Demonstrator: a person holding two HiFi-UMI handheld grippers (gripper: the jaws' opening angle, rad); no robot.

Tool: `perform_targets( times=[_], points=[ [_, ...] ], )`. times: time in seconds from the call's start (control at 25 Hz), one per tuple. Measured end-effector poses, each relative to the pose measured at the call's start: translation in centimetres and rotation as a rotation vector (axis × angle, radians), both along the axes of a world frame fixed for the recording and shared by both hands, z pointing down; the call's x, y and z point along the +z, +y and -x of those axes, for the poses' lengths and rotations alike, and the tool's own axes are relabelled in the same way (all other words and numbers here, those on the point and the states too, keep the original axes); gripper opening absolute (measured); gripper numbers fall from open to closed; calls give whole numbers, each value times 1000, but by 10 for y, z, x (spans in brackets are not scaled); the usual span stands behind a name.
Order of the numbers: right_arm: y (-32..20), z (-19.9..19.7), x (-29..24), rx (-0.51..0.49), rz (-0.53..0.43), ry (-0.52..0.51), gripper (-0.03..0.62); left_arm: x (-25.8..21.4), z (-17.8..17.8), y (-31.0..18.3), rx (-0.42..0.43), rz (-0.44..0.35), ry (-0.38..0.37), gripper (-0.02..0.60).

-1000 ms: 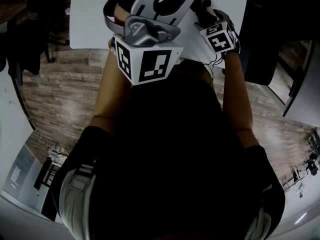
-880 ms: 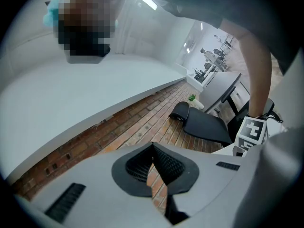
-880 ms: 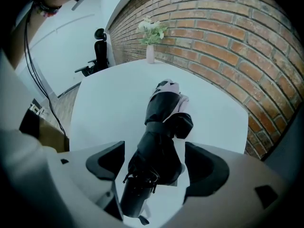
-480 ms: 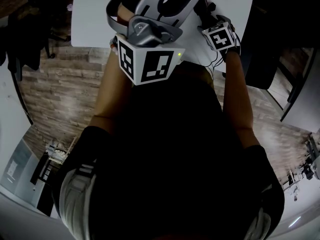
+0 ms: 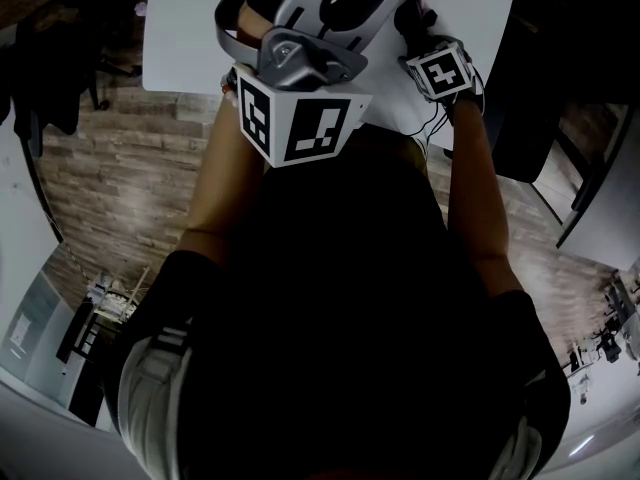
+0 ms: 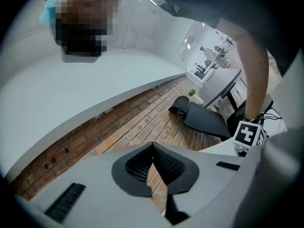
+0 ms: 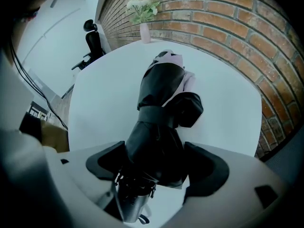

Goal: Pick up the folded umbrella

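The right tongs (image 7: 154, 161) pinch the folded umbrella (image 7: 161, 103) at its near end, 1 pad against each side. The black umbrella stretches away from them over the white round worktop (image 7: 228, 99). The left tongs (image 6: 153, 164) are pressed together with nothing between them, above the floor (image 6: 137, 122).

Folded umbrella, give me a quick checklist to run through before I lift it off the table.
1. Folded umbrella between the right hand-held gripper jaws: ok.
2. Pads pressing firmly on it: cannot tell.
3. Strap closed round it: ok.
4. Left hand-held gripper shut, empty, away from it: ok.
5. Vase far off at the table edge: ok.
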State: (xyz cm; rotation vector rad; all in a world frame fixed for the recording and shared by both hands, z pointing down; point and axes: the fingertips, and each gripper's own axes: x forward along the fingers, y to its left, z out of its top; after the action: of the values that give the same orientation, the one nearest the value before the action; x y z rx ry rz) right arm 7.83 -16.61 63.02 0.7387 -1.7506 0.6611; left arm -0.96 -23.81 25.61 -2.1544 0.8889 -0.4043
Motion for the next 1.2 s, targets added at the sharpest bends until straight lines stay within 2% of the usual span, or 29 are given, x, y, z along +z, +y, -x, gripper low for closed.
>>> perform_targets(
  times=[0.08,0.16,0.2,0.28,0.56,0.76,0.96,1.2],
  points=[
    [1,-1,-1,-8,25,33,367,0,1,-2,-5,-4,1,14],
    [0,-4,-2,-5,63,66,219,0,1,-3,-11,-7,1,14],
    [1,-6,-2,5,82,72,205,0,0,-3,-12,-6,1,14],
    [3,-9,-2,16,102,68,201,2,-1,-3,-10,-3,0,14],
    [2,1,-3,-6,66,71,202,3,0,-4,-14,4,7,14],
    [4,-5,-1,6,89,63,201,6,-3,-3,-23,12,-1,14],
    [-1,1,-5,-8,29,42,192,9,-3,-4,-21,27,-7,14],
    [4,-2,-10,-24,-28,68,189,7,-4,-1,-25,32,-16,14]
  ],
)
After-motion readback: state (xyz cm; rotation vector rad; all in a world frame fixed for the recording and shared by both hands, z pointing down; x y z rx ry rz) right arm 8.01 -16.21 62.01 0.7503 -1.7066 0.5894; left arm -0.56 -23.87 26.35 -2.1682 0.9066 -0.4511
